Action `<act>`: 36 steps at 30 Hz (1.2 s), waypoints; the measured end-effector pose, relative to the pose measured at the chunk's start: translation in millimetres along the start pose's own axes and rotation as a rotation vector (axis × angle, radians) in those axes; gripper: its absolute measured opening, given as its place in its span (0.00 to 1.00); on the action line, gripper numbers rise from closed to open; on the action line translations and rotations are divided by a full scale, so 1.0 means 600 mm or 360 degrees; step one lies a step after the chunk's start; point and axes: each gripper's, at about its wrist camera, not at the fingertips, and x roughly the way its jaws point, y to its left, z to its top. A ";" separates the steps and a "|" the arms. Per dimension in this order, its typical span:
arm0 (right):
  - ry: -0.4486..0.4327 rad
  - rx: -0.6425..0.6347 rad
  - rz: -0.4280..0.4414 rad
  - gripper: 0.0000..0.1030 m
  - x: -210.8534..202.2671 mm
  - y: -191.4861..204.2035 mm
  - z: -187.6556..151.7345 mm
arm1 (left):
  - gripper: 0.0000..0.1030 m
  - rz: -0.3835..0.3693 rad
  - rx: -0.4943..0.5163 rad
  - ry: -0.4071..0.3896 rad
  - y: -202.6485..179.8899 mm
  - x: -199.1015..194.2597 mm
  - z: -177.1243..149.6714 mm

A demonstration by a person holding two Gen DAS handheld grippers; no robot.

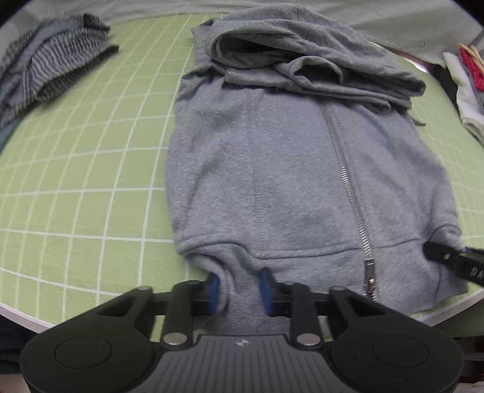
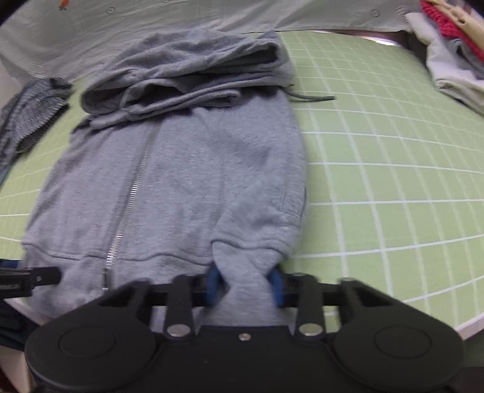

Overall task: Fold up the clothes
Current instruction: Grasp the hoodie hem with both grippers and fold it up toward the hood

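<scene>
A grey zip hoodie (image 1: 287,169) lies front up on the green grid mat (image 1: 90,151), its sleeves and hood folded in a bundle at the far end. My left gripper (image 1: 240,288) is at the hem's left corner, its blue pads (image 1: 214,287) closed on a bunch of the hem fabric. My right gripper (image 2: 245,287) holds the hem's right corner of the hoodie (image 2: 187,181) the same way, with fabric pinched between its blue pads (image 2: 276,284). The right gripper's finger also shows at the right edge of the left wrist view (image 1: 453,260).
A folded striped garment (image 1: 51,66) lies at the mat's far left. A pile of clothes, white and red, (image 2: 453,54) sits at the far right. A pale sheet (image 2: 151,21) lies beyond the mat. The mat's (image 2: 393,181) near edge runs under both grippers.
</scene>
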 end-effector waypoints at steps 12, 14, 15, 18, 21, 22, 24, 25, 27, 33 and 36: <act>-0.0183 0.0150 0.0207 0.18 -0.060 -0.010 0.082 | 0.12 -0.0394 -0.0334 -0.0150 0.028 -0.072 0.098; -0.0249 0.0123 0.0219 0.18 -0.071 -0.005 0.109 | 0.12 -0.0421 -0.0332 -0.0223 0.026 -0.087 0.127; -0.0280 0.0108 0.0218 0.18 -0.074 -0.004 0.124 | 0.12 -0.0428 -0.0332 -0.0263 0.026 -0.093 0.142; -0.0369 0.0095 0.0227 0.18 -0.079 -0.004 0.169 | 0.11 -0.0453 -0.0354 -0.0375 0.032 -0.108 0.193; -0.0455 0.0103 0.0244 0.18 -0.081 -0.006 0.215 | 0.10 -0.0456 -0.0371 -0.0479 0.039 -0.119 0.243; -0.0482 0.0109 0.0249 0.18 -0.080 -0.007 0.231 | 0.10 -0.0454 -0.0374 -0.0510 0.041 -0.122 0.259; -0.0524 0.0117 0.0257 0.18 -0.076 -0.009 0.261 | 0.10 -0.0463 -0.0384 -0.0552 0.045 -0.124 0.288; -0.0536 0.0118 0.0261 0.18 -0.071 -0.010 0.276 | 0.10 -0.0468 -0.0389 -0.0568 0.047 -0.124 0.302; -0.0560 0.0119 0.0269 0.18 -0.061 -0.011 0.305 | 0.10 -0.0476 -0.0395 -0.0590 0.050 -0.119 0.329; -0.0574 0.0098 0.0249 0.18 -0.011 -0.010 0.389 | 0.10 -0.0491 -0.0407 -0.0589 0.060 -0.066 0.414; -0.0533 0.0135 0.0233 0.18 0.029 -0.020 0.433 | 0.10 -0.0481 -0.0450 -0.0544 0.071 -0.022 0.469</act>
